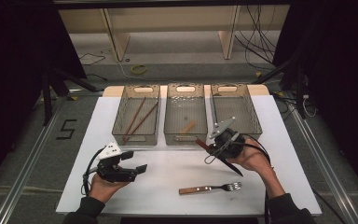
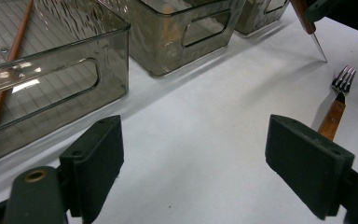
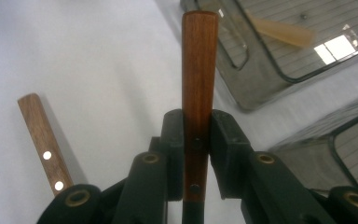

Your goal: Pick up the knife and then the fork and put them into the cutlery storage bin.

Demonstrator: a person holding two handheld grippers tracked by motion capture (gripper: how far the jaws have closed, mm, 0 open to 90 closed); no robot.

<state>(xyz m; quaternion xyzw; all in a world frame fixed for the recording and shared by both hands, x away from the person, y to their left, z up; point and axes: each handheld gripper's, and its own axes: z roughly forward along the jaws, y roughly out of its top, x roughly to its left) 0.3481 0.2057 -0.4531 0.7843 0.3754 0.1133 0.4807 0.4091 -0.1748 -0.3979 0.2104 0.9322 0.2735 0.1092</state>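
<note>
My right gripper (image 1: 210,146) is shut on a wooden-handled knife (image 1: 231,166), held above the white table just in front of the middle bin (image 1: 185,138). In the right gripper view the brown handle (image 3: 198,60) stands up between the closed jaws of that gripper (image 3: 196,128). A fork (image 1: 209,188) with a riveted wooden handle lies on the table near the front edge, below the right hand. My left gripper (image 1: 135,161) is open and empty at the front left, its jaws (image 2: 193,149) wide apart over bare table.
Three smoky clear bins stand in a row at the back. The left bin (image 1: 135,138) holds chopsticks (image 1: 137,119), the middle one a pale wooden utensil (image 1: 187,127); the right bin (image 1: 253,127) looks empty. The table (image 1: 168,177) has open surface between the hands.
</note>
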